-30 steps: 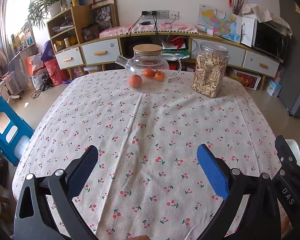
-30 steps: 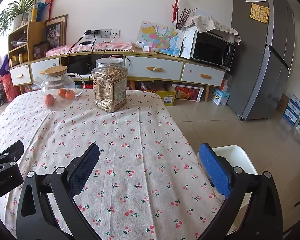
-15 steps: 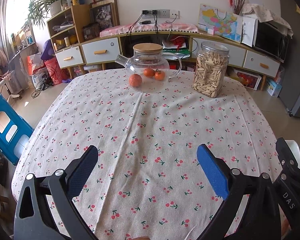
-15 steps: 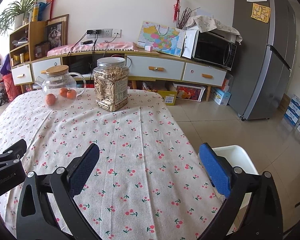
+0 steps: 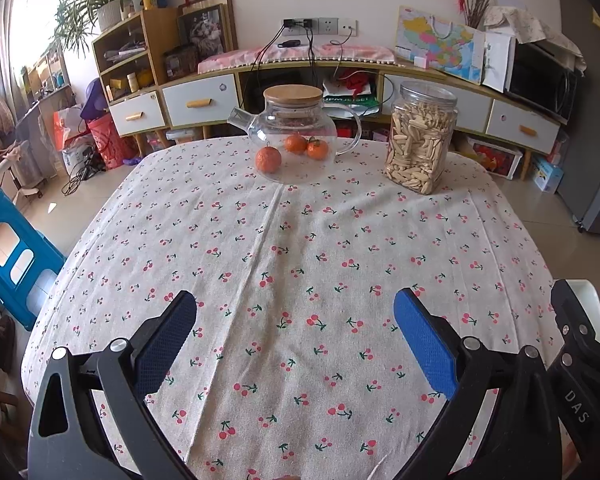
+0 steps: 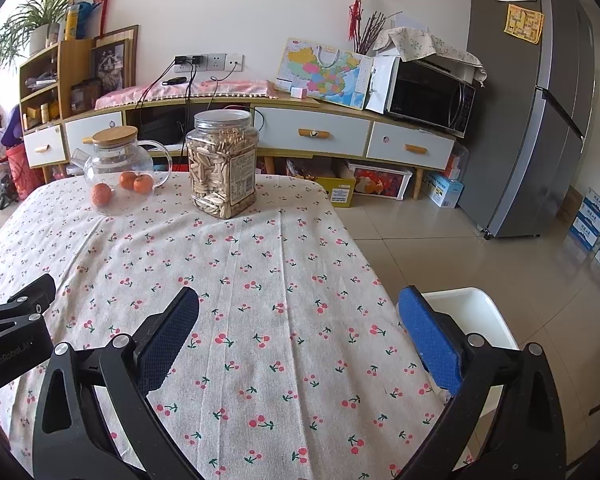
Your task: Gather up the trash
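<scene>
Left gripper (image 5: 295, 312): black frame, blue textured pads spread wide, nothing between, above cherry-print tablecloth (image 5: 300, 248). Right gripper (image 6: 298, 312): same build, jaws apart, empty, near table's right edge. White plastic bin (image 6: 476, 308) on floor just beside that edge, under right pad. Trash not visible in either view. Far end: round glass teapot (image 5: 296, 136), bamboo lid, oranges (image 5: 268, 159) inside; square clear jar (image 5: 418, 136) of seeds alongside. Wrinkled cloth between grippers and jars bare. Tiled floor (image 6: 440, 248) right of table.
</scene>
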`<state>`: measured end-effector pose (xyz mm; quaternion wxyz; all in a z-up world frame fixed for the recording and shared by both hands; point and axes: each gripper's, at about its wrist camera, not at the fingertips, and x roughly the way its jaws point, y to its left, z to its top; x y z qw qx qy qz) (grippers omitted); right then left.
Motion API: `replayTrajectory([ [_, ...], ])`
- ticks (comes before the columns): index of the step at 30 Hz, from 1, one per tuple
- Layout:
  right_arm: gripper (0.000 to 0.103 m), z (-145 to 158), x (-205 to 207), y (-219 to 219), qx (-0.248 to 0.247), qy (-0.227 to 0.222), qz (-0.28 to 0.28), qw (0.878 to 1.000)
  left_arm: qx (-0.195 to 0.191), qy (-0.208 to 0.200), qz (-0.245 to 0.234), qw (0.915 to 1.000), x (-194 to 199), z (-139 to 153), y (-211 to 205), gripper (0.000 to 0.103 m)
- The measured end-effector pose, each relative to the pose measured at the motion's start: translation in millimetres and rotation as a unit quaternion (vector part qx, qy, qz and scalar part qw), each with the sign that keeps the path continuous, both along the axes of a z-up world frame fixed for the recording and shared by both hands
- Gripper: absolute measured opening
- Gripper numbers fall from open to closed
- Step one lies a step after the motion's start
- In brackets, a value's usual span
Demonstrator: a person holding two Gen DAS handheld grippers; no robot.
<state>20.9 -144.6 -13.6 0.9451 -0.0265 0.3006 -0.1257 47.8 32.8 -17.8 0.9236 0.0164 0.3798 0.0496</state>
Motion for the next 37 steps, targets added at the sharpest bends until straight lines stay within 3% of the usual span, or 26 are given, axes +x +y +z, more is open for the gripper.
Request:
replayTrajectory([
  [26,0.096,-1.3,2.8,-6.3,0.008,0.009,-0.002,1.000,-0.008,-0.023,-0.023,0.9994,-4.4,2.9,-2.8,0.093],
  [37,0.096,-0.6,4.0,-10.7,0.013,0.006,-0.012,1.000,-0.005,-0.009,-0.025,0.9996,-1.8,-0.4,-4.3,0.096],
])
